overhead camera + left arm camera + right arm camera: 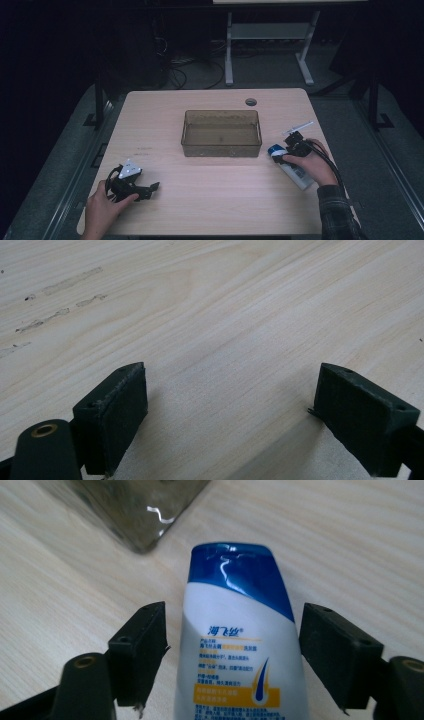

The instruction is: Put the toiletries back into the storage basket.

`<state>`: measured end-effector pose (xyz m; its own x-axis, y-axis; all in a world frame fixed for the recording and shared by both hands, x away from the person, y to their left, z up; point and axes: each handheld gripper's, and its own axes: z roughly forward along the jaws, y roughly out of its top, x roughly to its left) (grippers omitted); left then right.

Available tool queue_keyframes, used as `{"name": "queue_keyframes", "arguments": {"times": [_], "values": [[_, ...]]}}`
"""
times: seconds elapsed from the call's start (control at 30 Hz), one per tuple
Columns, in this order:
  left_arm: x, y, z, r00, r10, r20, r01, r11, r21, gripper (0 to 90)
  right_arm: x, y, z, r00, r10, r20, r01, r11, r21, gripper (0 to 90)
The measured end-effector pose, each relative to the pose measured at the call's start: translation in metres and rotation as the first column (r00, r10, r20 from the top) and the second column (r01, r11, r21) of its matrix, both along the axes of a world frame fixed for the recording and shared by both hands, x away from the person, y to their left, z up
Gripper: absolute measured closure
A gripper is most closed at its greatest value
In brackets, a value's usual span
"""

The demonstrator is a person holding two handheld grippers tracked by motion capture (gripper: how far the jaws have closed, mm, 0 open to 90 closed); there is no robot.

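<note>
A white shampoo bottle (240, 645) with a blue cap and a blue-and-yellow label lay flat on the pale wooden table. Its capped end pointed toward the near right corner of a translucent brown bin (221, 133), close by.

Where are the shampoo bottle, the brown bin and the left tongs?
shampoo bottle (240, 645), right gripper view, white label.
brown bin (221, 148), high view, near wall.
left tongs (230, 415), left gripper view, midway between tips.

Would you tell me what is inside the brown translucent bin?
The brown translucent bin looks empty: its bare floor shows through. The strip behind its near wall is dim and less certain.
</note>
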<state>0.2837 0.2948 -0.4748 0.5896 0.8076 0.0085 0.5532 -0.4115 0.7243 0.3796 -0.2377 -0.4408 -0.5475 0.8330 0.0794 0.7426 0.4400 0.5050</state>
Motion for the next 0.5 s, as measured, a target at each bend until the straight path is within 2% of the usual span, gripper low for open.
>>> {"name": "queue_keyframes", "arguments": {"times": [0.43, 0.5], "values": [[0.0, 0.0, 0.0, 1.0, 0.0, 0.0, 0.0, 1.0, 0.0, 12.8, 0.012, 0.01, -0.01, 0.9959, -0.013, -0.09, 0.004, 0.995, -0.103, 22.5], [0.0, 0.0, 0.0, 1.0, -0.001, 0.0, 0.001, 1.0, 0.001, 12.8, 0.013, 0.011, -0.011, 0.9955, -0.016, -0.094, 0.006, 0.995, -0.104, 22.6]]}}
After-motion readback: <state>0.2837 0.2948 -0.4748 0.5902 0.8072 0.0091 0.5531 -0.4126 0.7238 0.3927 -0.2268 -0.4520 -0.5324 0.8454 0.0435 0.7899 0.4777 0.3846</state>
